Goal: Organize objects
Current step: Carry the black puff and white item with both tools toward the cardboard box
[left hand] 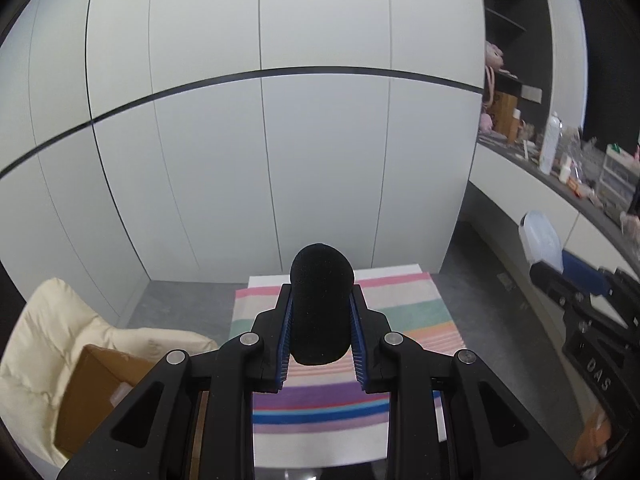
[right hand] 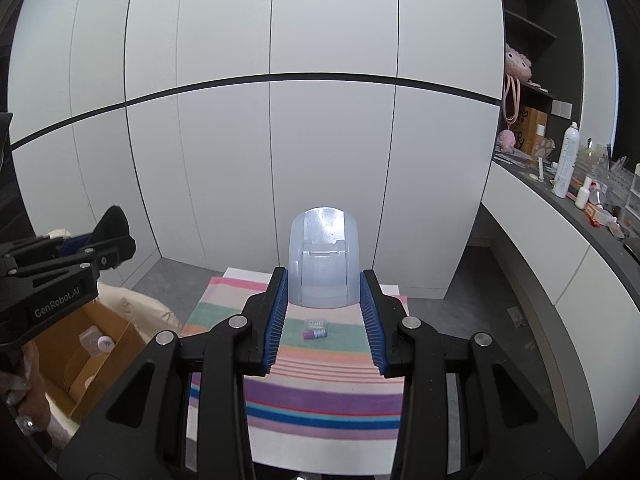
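My left gripper point(left hand: 322, 312) is shut on a black rounded foam pad point(left hand: 321, 304) and holds it above the striped cloth point(left hand: 320, 408). My right gripper point(right hand: 324, 300) is shut on a translucent pale blue plastic case point(right hand: 324, 258), also held up over the cloth point(right hand: 320, 400). The case also shows in the left wrist view point(left hand: 540, 242), at the right. A small purple-capped vial point(right hand: 315, 334) and a small clear item point(right hand: 317, 323) lie on the cloth below the right gripper. The left gripper with the black pad also shows in the right wrist view point(right hand: 108, 232), at the left.
An open cardboard box point(right hand: 92, 356) with small bottles inside sits on a cream cushioned chair point(left hand: 36, 340) left of the table. White cabinet doors point(left hand: 280, 160) stand behind. A cluttered dark counter point(right hand: 580, 196) with a spray can runs along the right.
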`<action>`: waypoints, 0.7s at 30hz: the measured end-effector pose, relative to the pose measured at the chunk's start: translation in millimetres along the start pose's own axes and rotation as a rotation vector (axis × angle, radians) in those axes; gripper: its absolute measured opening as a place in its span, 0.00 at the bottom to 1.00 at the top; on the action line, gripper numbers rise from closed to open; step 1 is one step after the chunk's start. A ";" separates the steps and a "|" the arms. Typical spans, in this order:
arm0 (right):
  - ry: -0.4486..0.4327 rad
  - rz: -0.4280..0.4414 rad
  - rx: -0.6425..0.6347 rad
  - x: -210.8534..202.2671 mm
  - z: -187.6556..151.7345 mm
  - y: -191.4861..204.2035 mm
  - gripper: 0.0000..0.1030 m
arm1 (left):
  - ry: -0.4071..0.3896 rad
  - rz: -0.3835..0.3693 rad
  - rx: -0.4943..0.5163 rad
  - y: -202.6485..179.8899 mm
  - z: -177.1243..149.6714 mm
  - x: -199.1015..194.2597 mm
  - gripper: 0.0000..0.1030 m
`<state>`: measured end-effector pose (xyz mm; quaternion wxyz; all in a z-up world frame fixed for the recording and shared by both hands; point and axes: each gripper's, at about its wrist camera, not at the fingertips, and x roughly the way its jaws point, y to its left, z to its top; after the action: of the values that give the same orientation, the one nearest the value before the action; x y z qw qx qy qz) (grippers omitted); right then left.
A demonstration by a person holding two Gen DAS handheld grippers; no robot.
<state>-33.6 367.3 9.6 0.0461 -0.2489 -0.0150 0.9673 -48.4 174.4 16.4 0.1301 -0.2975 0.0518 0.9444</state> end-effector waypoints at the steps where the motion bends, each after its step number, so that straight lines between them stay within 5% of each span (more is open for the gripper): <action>1: -0.007 -0.009 -0.005 -6.2 -3.6 0.6 0.36 | 0.004 -0.011 -0.002 1.6 -5.0 -6.9 0.25; 8: 0.020 0.004 0.012 -42.7 -33.0 0.3 0.36 | -0.038 0.013 0.036 6.1 -49.0 -58.1 0.25; 21: 0.166 0.031 0.072 -79.4 -99.1 -10.6 0.36 | 0.096 -0.064 0.007 20.1 -116.8 -85.6 0.25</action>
<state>84.3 370.8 -38.5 0.0411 -0.3267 0.0274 0.9438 77.7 116.2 -29.5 0.1586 -0.3435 0.0516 0.9242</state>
